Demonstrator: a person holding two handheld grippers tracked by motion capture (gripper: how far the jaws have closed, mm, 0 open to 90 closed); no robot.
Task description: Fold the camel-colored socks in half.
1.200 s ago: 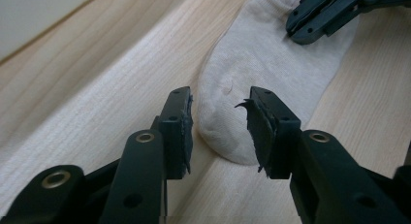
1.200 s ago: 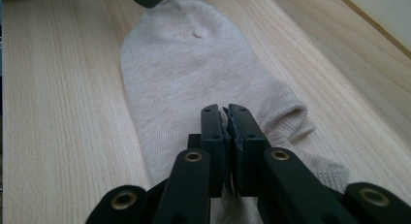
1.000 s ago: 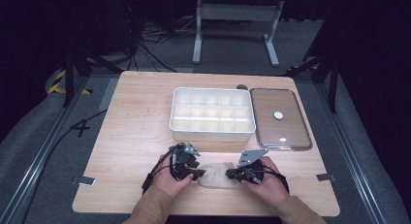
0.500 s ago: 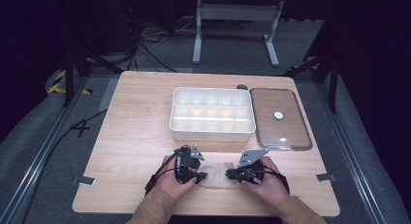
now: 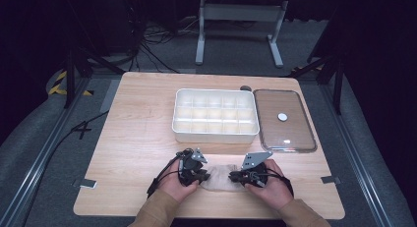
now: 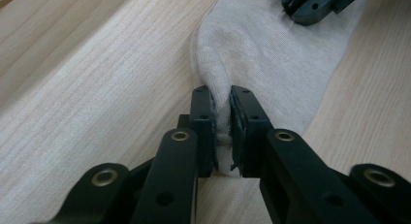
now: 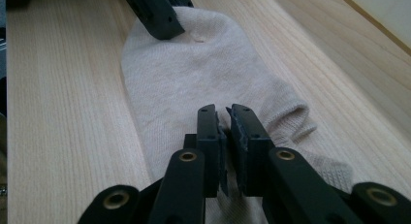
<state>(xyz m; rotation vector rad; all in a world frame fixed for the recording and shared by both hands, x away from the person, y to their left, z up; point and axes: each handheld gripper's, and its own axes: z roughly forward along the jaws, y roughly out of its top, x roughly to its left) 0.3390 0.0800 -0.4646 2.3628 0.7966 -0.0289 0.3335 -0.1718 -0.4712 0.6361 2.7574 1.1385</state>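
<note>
Pale sock (image 5: 222,179) flat on tabletop (image 5: 142,128) near front edge, left claw (image 6: 222,132) just closed, pinching a raised fold at one end, right claw (image 7: 227,146) nipping fabric at opposite end, jaws easing slightly apart, white compartment tray (image 5: 215,115) well behind

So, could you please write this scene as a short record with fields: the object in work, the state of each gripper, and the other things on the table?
object in work: beige sock, lying flat on the wooden table
left gripper: its jaws have just closed, now shut on a pinched fold at one end of the sock
right gripper: shut on the fabric at the other end
other things: white compartment tray, empty; clear lid beside it, flat on the table
</note>
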